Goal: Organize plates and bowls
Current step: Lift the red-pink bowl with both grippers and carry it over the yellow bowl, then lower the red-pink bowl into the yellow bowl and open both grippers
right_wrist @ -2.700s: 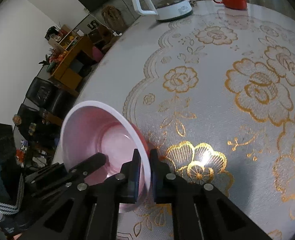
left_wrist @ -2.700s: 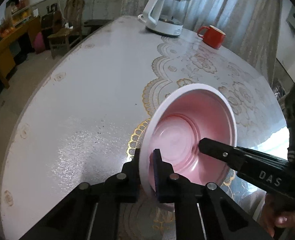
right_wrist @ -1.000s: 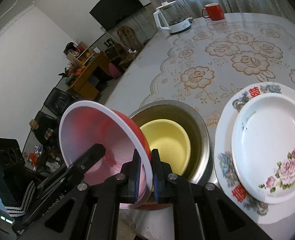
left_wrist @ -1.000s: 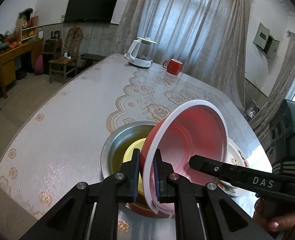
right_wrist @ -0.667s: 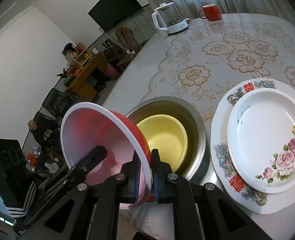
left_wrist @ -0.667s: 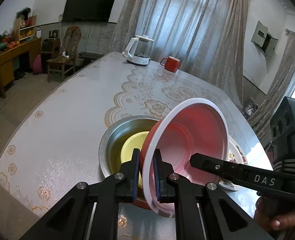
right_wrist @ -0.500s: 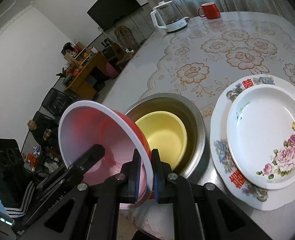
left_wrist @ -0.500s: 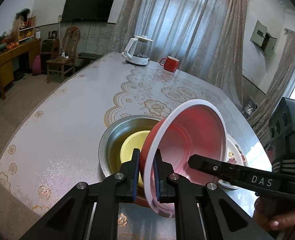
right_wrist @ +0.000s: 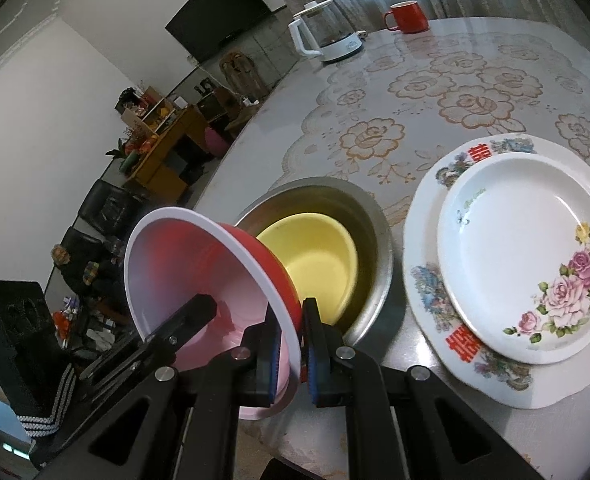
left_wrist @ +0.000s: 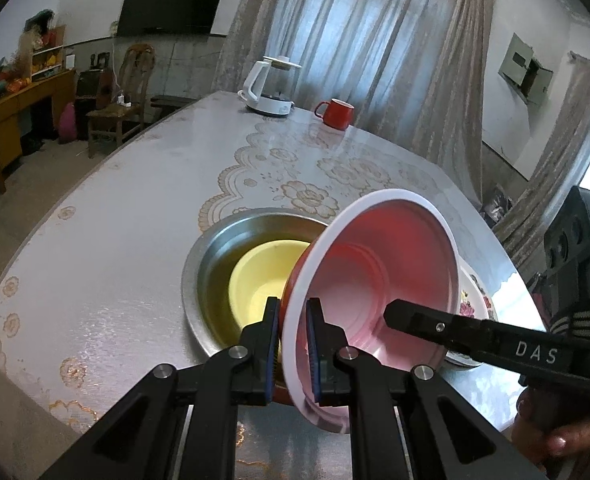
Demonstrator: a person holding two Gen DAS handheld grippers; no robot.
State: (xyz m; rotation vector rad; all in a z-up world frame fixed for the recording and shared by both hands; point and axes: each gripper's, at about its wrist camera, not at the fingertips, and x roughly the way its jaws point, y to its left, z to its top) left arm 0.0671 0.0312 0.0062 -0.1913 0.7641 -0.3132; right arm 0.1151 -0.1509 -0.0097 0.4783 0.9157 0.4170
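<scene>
Status from biggest to smallest: the table (right_wrist: 475,92) has two stacks going, and both look mostly built. On your right, the large patterned plate (right_wrist: 439,280) already carries the smaller white rose plate (right_wrist: 527,256) nested on top, so plates read as done. Just beside it sits the steel basin (right_wrist: 369,216) with the yellow bowl (right_wrist: 315,264) set inside, so that nest is two deep. What's left, by my read, is the red bowl (left_wrist: 375,280), pink inside with a white rim: you have it in the air, tipped on edge, mouth facing the left side, hanging over the near rim of the steel basin and partly covering the yellow bowl. Left gripper (left_wrist: 291,344) is clamped tight on the near rim of the red bowl, one pad inside and one outside. Right gripper (right_wrist: 291,348) is pinched on the opposite rim the same way. Both jaws are about as closed as they go, with only the bowl wall between them. Remaining: level the red bowl, lower it into the yellow one, let go with both. The kettle (left_wrist: 269,88) and red mug (left_wrist: 335,112) at the far end are well apart from all this; no sign they need moving.
</scene>
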